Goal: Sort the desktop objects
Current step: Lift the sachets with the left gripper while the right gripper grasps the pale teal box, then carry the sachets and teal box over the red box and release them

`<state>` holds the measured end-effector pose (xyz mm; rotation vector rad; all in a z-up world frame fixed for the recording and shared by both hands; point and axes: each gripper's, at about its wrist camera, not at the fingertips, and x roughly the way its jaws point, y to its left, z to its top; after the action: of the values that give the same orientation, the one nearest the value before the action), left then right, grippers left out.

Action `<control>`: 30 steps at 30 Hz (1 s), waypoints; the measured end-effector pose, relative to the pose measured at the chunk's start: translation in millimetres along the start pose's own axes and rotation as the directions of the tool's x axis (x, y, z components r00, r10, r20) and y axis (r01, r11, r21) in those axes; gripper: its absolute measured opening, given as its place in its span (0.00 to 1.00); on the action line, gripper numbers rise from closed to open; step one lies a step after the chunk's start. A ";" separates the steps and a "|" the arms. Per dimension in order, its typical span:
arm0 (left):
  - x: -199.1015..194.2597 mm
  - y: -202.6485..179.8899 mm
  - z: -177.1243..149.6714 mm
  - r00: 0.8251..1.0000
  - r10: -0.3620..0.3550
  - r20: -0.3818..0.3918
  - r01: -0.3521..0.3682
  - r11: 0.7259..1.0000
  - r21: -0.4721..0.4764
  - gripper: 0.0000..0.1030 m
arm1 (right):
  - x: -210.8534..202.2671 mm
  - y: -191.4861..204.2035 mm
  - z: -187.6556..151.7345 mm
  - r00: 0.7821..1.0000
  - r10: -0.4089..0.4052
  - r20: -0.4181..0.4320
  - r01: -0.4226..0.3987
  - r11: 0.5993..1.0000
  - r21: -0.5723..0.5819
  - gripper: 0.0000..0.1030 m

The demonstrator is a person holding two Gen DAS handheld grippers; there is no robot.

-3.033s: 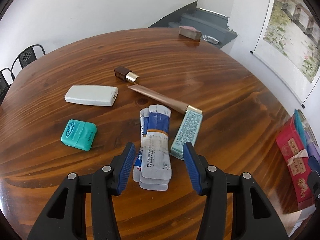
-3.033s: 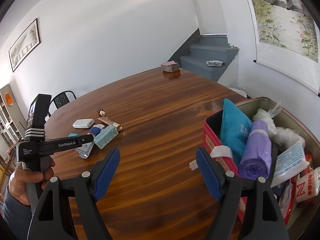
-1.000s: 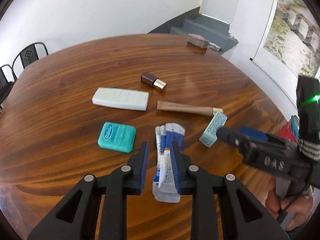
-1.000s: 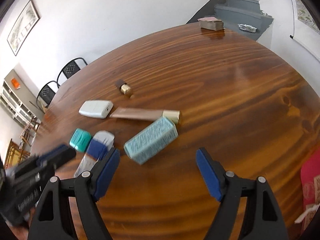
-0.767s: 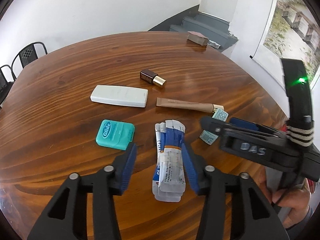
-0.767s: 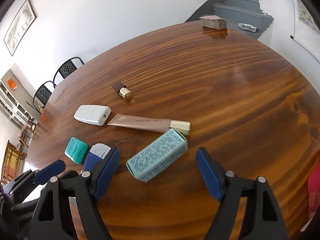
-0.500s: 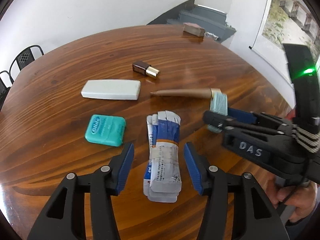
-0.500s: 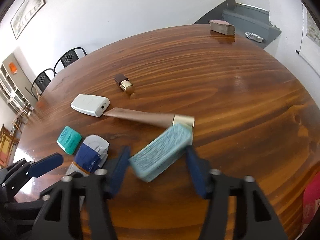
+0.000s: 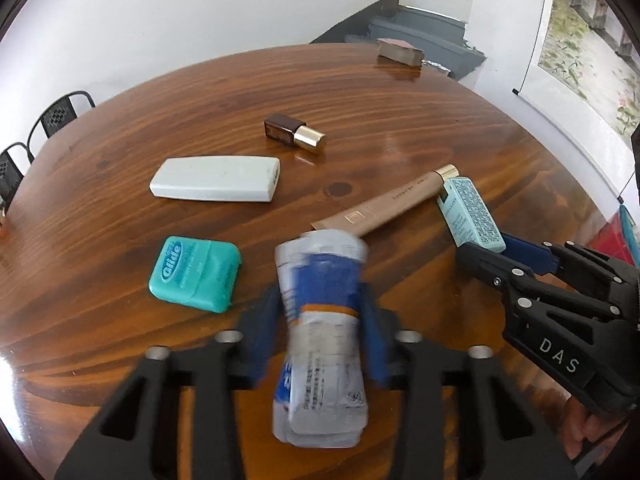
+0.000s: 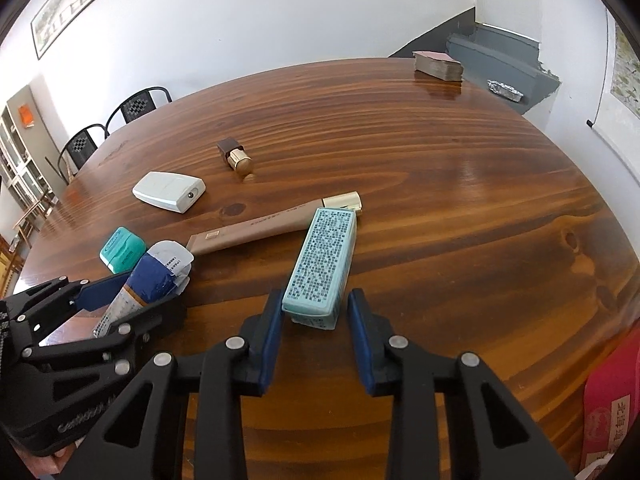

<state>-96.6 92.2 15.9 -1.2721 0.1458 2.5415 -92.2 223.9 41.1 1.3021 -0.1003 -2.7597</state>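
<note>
Left hand-held gripper (image 9: 320, 334) is closed narrowly around a stack of blue-and-white sachets (image 9: 322, 336), its blue pads pressing both sides; motion blur softens the view. Right hand-held gripper (image 10: 316, 334) sits at a narrow opening around the near end of a pale teal printed box (image 10: 322, 266); one pad seems to touch the box, the other stands just beside it, so a firm grip cannot be confirmed. A tan cosmetic tube (image 9: 394, 202) with a gold cap lies on the round wooden surface (image 9: 400, 112), its cap touching the box's far end. Beyond the tube rest a white remote (image 9: 216, 179) and a small brown bottle (image 9: 294, 135). A green floss case (image 9: 195, 274) lies just left of the sachets.
</note>
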 end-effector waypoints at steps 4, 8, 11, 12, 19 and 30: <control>-3.5 4.6 -1.2 1.000 -0.008 0.003 0.008 1.000 -0.030 0.33 | 1.4 -0.2 1.6 1.000 0.005 0.005 -0.005 1.000 -0.005 0.35; -16.0 1.1 0.6 0.999 -0.009 0.035 0.009 1.000 -0.026 0.33 | 0.4 -3.2 1.2 1.000 0.021 -0.002 -0.021 1.000 -0.003 0.34; -27.7 -3.3 2.4 0.998 -0.018 0.063 0.019 1.000 -0.020 0.33 | -3.5 -9.2 0.1 0.999 0.038 -0.002 -0.037 0.999 0.035 0.29; -31.3 -5.1 2.7 0.997 -0.021 0.071 0.022 1.000 -0.016 0.33 | -5.5 -11.1 -0.4 0.999 0.045 0.002 -0.045 0.998 0.048 0.28; -49.1 -14.4 4.3 0.994 -0.040 0.107 0.041 0.999 -0.007 0.33 | -41.4 -24.6 -8.2 0.988 0.113 0.102 -0.125 0.985 0.117 0.25; -69.1 -40.6 0.8 0.987 -0.081 0.137 0.079 0.997 0.022 0.33 | -92.0 -47.4 -33.3 0.965 0.094 0.246 -0.140 0.974 0.177 0.25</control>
<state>-45.7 116.1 73.0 -1.0701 0.0842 2.5432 -10.7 280.2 86.0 0.9582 -0.4577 -2.8460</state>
